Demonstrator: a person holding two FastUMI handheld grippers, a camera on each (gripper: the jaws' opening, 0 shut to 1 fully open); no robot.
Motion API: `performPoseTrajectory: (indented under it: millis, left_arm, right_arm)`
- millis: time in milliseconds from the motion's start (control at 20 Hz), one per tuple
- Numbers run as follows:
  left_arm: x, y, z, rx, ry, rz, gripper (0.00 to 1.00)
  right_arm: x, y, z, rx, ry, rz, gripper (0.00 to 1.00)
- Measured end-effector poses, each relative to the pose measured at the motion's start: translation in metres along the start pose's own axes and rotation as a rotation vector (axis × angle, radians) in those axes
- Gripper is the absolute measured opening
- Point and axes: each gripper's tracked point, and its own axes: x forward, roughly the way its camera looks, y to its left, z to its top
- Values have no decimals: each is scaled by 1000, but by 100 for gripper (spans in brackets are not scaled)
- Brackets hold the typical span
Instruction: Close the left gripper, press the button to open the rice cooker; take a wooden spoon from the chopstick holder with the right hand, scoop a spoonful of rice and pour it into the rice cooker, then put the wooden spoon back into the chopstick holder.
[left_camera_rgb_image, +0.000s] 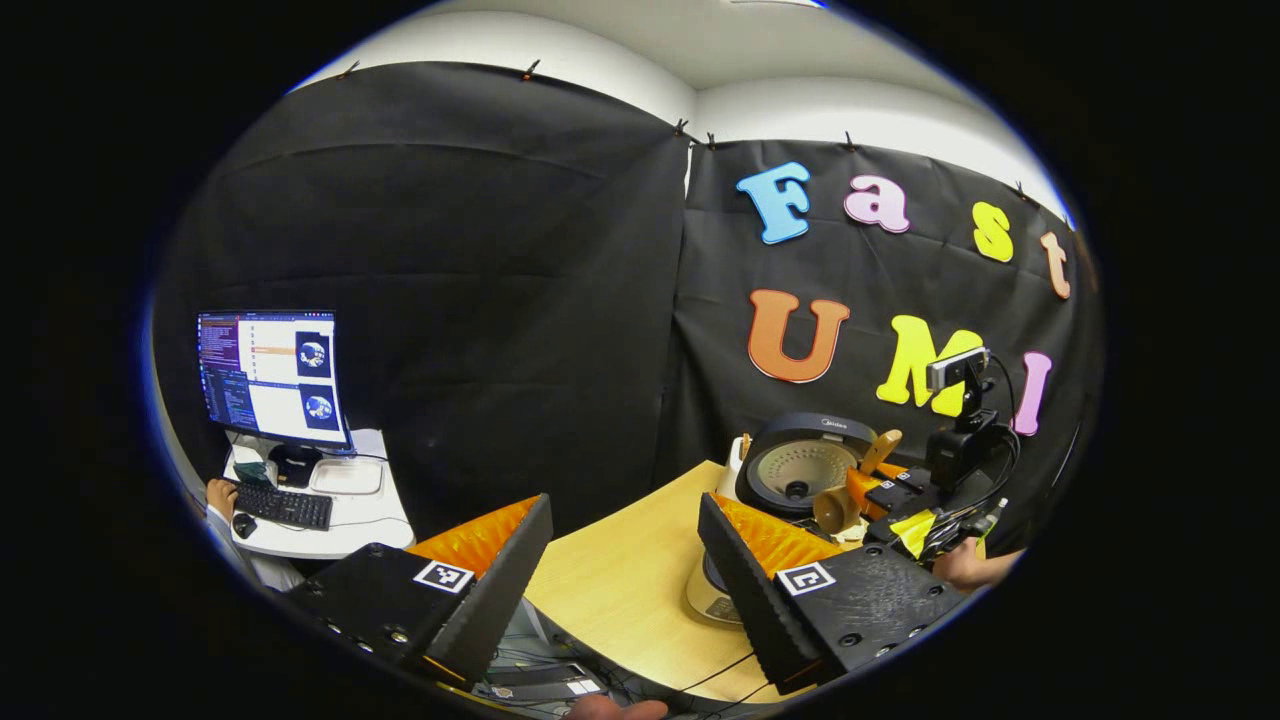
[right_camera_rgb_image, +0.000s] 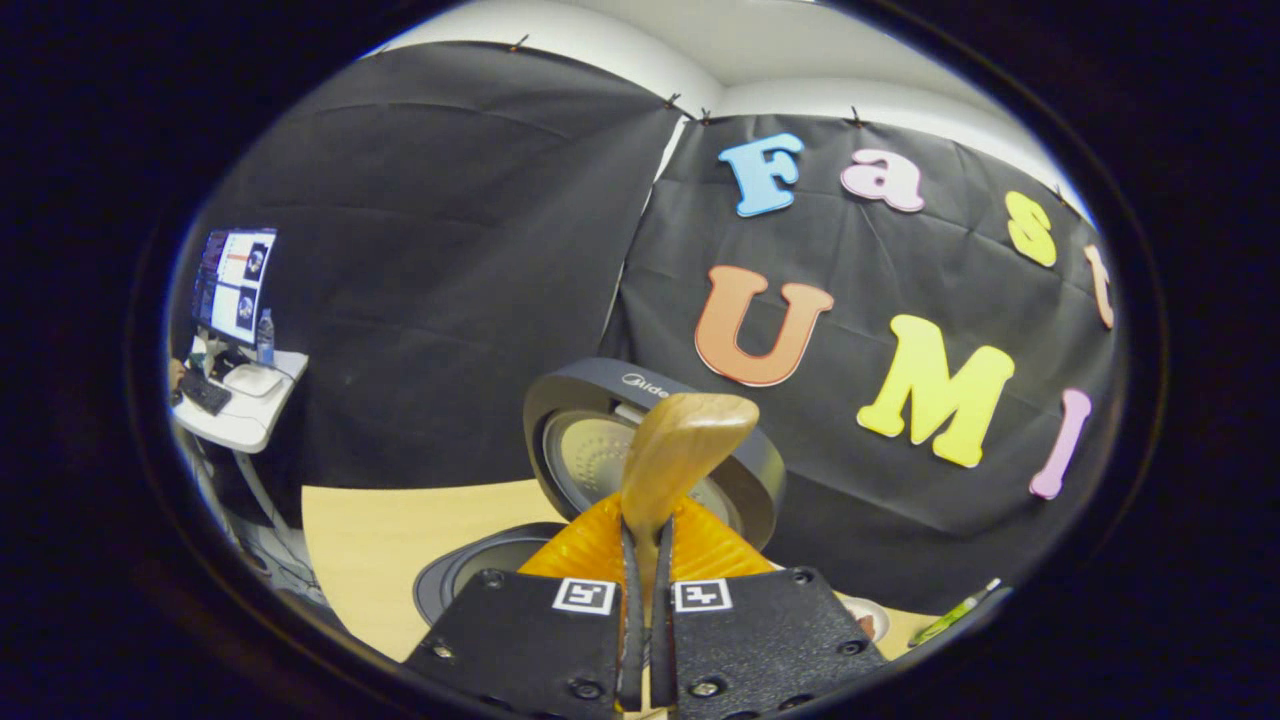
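Right gripper, clamped on the pale wooden spoon, handle upright, faced the open dark round rice cooker at twelve o'clock.

Lab recording booth, not home kitchen: black cloth wall clipped up under white ceiling; wooden bench with rice cooker; far left, small white desk with monitor, keyboard, person's hand.

Two cameras, each riding a gripper

Both face the open rice cooker; the right gripper view sits nearer.
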Motion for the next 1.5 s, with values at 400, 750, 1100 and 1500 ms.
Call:
performPoseTrajectory:
  millis: [400,750,1100,1500]
  left_arm:
    - [5,-38,2,40,3,-108,95]
    - [18,-112,1,92,10,-299,95]
    - [33,-176,-10,145,29,-447,95]
    - [39,-215,-23,157,53,-486,95]
  right_arm:
    - [-45,-42,22,388,0,-13,8]
    - [-121,-136,16,660,-26,-147,8]
    - [-209,-251,-41,683,-35,-429,8]
    - [-290,-352,-106,720,34,-689,8]
